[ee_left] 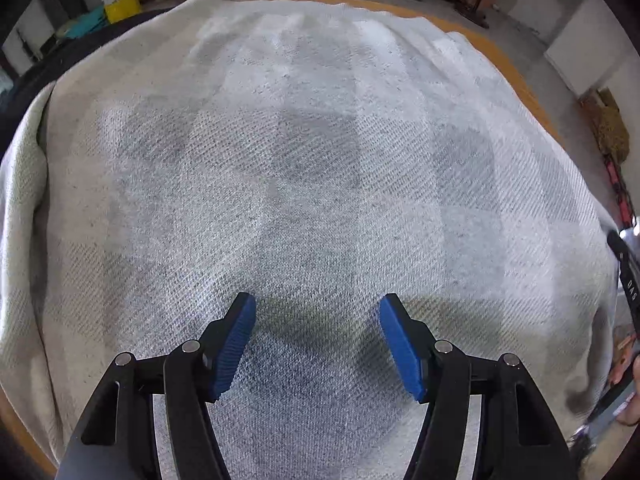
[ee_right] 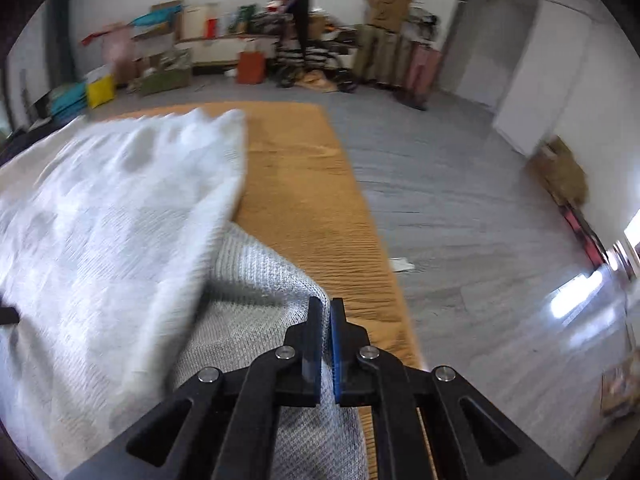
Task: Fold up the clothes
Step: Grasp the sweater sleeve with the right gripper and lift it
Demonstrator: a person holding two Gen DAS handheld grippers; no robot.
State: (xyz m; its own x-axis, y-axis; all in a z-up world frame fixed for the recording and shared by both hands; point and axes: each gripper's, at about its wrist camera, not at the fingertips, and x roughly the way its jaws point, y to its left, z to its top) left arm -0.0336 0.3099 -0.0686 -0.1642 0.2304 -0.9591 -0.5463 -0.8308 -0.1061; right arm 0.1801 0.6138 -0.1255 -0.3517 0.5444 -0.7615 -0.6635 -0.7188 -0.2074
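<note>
Blue pads [ee_left: 236, 344] of the left tool [ee_left: 318, 344] are seen spread wide, released, hovering low over the middle of the grey-white knit garment [ee_left: 304, 168], probably so the cloth can be pinned or smoothed. At the garment's right edge, the right tool [ee_right: 326, 344] is clenched on a fold of knit, lifted off the orange bench [ee_right: 312, 200], seemingly so that side can be carried across.

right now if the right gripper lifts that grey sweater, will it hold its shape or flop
Probably flop: the sweater already drapes in soft folds where the right gripper pinches its edge. Its thick, loose knit suggests some weight and stretch. It likely won't slip; the table looks textured.
</note>
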